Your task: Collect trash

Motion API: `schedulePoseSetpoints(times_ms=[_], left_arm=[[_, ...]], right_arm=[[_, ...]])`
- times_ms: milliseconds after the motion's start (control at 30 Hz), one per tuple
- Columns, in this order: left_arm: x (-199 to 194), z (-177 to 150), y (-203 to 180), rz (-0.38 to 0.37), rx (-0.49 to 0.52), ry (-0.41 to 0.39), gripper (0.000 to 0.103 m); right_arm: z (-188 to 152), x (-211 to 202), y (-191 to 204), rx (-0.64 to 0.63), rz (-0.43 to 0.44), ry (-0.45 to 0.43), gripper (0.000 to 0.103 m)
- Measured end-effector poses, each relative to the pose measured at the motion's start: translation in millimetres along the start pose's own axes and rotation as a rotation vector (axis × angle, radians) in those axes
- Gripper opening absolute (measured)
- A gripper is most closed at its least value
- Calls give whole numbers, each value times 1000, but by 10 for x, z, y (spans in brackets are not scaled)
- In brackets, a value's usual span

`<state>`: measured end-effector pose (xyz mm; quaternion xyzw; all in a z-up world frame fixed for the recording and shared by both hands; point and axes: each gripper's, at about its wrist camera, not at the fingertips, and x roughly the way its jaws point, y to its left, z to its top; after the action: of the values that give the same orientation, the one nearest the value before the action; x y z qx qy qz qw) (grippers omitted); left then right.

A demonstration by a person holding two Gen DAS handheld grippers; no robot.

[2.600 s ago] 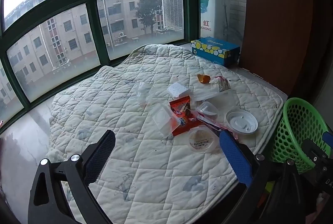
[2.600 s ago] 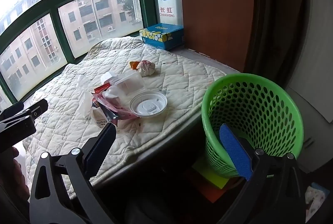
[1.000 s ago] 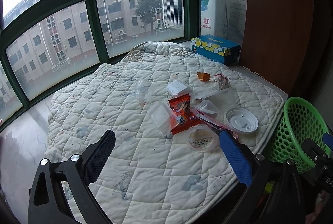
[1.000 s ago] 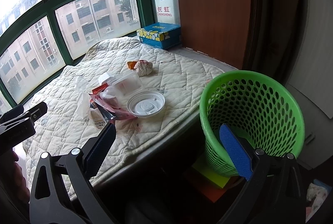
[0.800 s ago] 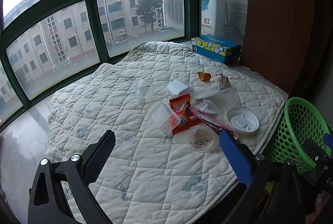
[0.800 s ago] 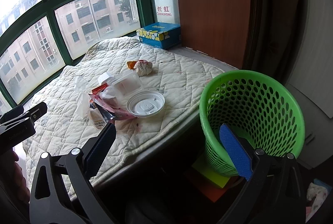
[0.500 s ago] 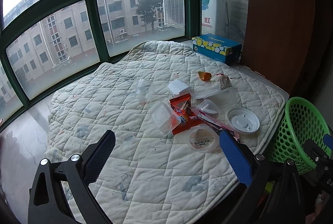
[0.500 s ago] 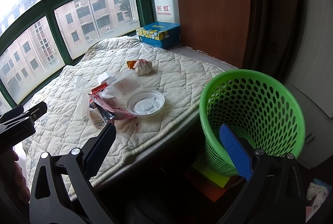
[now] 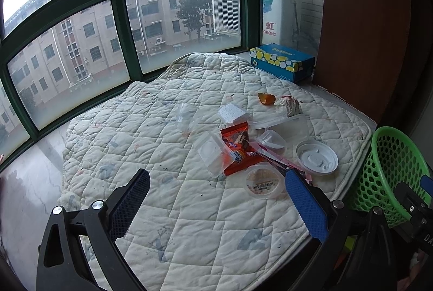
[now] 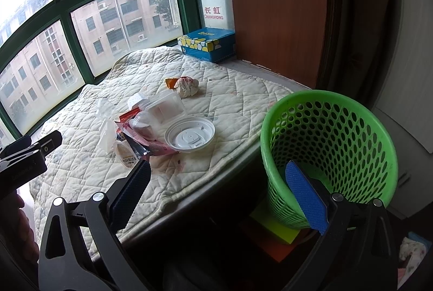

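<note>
Presently: left claw (image 9: 216,205) spread wide, empty, hovering above quilted pad (image 9: 167,145) on counter. Right claw (image 10: 215,189) likewise spread, empty, over counter edge. Trash pile (image 9: 243,145) ahead of left claw, slightly right; ahead-left of right claw. Green basket (image 10: 333,126) ahead-right of right claw, bottom hidden behind blue finger pad (image 10: 305,195); cut off at frame edge in left view. Clear tubs (image 9: 212,153) hard to separate from one another. Versus 0.5 s ago: no item displaced, views nearly unchanged, both claws as wide as before. Legible: "CHANGHONG" on sign (image 10: 213,11) beyond window; small print on round lidded cup (image 9: 262,184) unreadable. Blue tissue box (image 9: 281,62) far ahead, lettering too small.
</note>
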<state>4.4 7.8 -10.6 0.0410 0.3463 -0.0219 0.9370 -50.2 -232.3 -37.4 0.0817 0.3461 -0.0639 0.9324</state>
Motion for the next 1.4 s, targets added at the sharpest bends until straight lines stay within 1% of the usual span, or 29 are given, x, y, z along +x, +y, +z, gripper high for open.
schedulePoseSetpoints(times_ms=[267,733,933,1133,1233,1400], left_arm=[[14,-1,7,4,-4,6,97],[214,163,49,22,-12,38,97],[321,234,128,37,-14,47,97],[407,280,227,60,-23,52,97],[464,291,285,56,-39,67,97],[558,281,353,64,-45,79,97]], right_arm=[[10,43,3,-4,4,9,98],[98,211,70,-41,18,23,98],[148,359,112,-62,41,40,98],[191,555,197,-97,86,68,98],[219,664,219,-107,113,83,98],[276,862,285,-152,132,103,98]])
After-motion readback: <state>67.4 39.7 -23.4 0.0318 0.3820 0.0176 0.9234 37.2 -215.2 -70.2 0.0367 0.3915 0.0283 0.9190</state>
